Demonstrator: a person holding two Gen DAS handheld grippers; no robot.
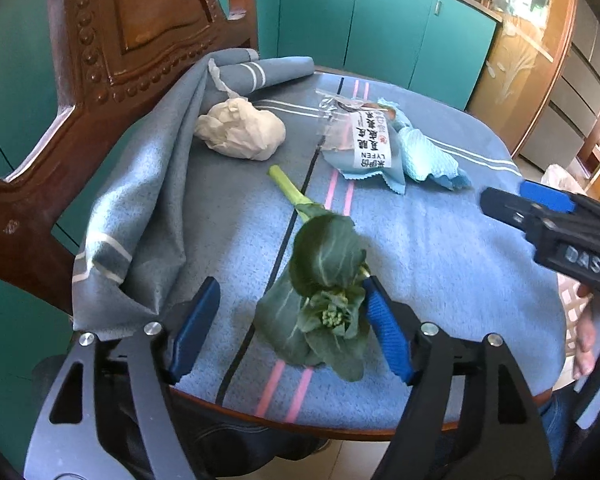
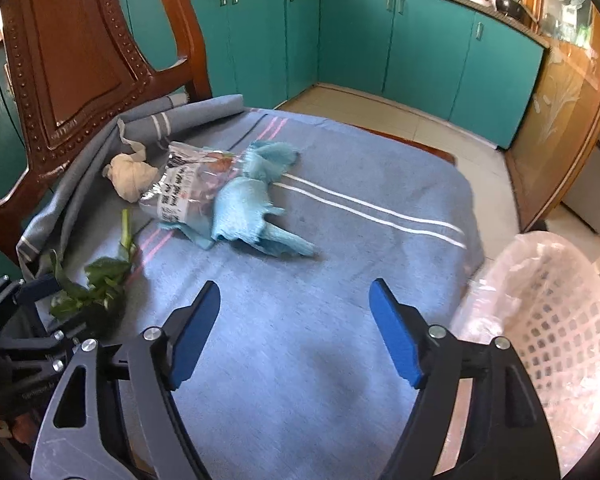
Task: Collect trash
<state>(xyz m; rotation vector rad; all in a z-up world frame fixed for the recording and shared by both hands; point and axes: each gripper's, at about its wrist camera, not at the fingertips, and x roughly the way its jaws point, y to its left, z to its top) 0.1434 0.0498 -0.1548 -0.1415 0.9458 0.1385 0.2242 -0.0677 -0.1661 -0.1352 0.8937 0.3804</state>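
Observation:
A green leafy vegetable stalk (image 1: 324, 280) lies on the blue striped cloth (image 1: 440, 260) between the fingers of my left gripper (image 1: 291, 286), which is open; the leaves rest against its right finger (image 1: 384, 328) only. Farther back are a crumpled white tissue (image 1: 240, 128), a clear snack wrapper with a printed label (image 1: 364, 140) and a light blue rag (image 1: 428, 152). My right gripper (image 2: 295, 287) is open over bare cloth, with the rag (image 2: 252, 208), the wrapper (image 2: 188, 192) and the tissue (image 2: 134, 176) ahead to its left. The vegetable (image 2: 100, 280) lies at its far left.
A pale lattice basket lined with a plastic bag (image 2: 560, 320) stands off the cloth's right edge. A carved wooden chair back (image 1: 120, 40) rises on the left, with the cloth bunched against it. Teal cabinets (image 2: 420, 40) line the far wall. A person's hand (image 1: 584, 340) shows at the right.

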